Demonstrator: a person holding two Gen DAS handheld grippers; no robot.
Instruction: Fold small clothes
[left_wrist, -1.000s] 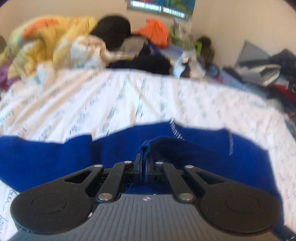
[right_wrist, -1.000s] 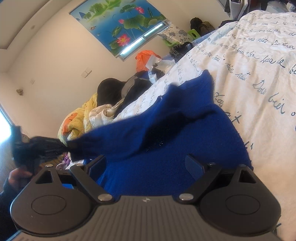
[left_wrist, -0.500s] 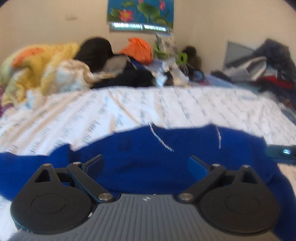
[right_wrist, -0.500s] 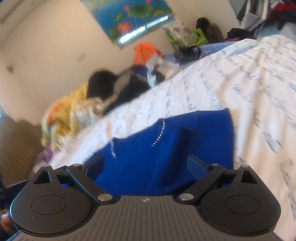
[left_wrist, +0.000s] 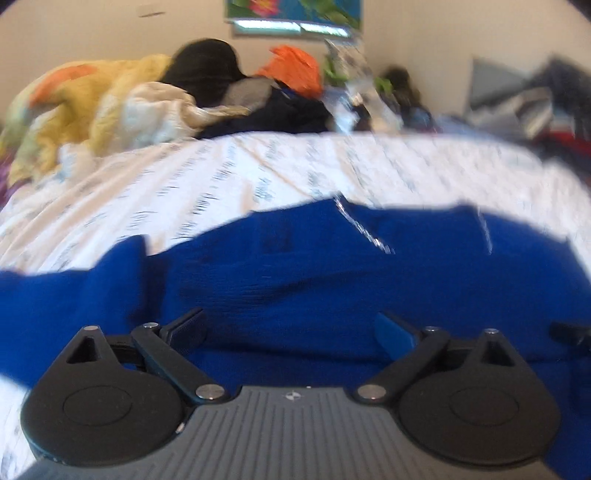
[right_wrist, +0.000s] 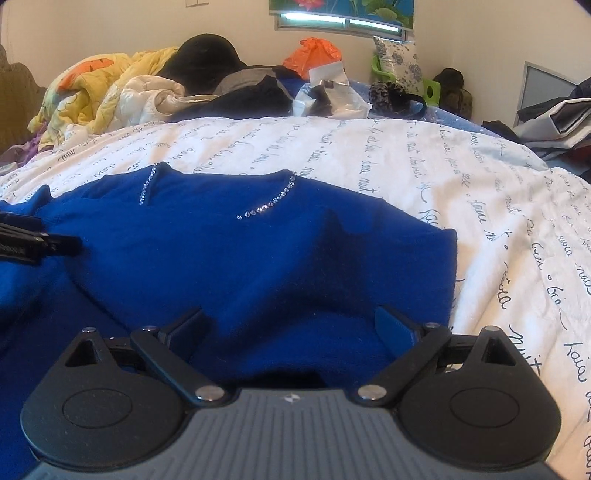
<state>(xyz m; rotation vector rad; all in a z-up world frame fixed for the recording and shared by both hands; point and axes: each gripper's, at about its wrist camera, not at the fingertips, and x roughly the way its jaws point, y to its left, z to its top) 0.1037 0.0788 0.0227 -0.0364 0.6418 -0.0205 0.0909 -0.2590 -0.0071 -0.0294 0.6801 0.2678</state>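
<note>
Since a second ago, when our left gripper (left_wrist: 291, 326) was pinching a raised fold of the blue sweater (right_wrist: 258, 258) and the cloth hung bunched in the air, we now have both tools spread wide and holding nothing, and the garment lies down on the white script-printed bedsheet (right_wrist: 406, 155). We judge that this means the sweater has been released and laid out, so the actual folding can begin, though no fold is made yet. Going from the left, a flap of blue, probably a sleeve (left_wrist: 110, 280), stands up a little beside the body of the sweater in the blurred left wrist view; our left gripper hovers low over the cloth with its fingers (left_wrist: 186, 326) apart. Further right, the right wrist view shows the front panel fairly flat, with two short lines of rhinestones (right_wrist: 267, 205) near the neckline, soft ripples across the middle, and a straight right edge resting on the sheet. Our right gripper (right_wrist: 291, 326) sits just above the near hem, fingers (right_wrist: 393, 330) likewise spread and empty. A pile of unsorted clothes (right_wrist: 147, 88) lies well beyond.
</note>
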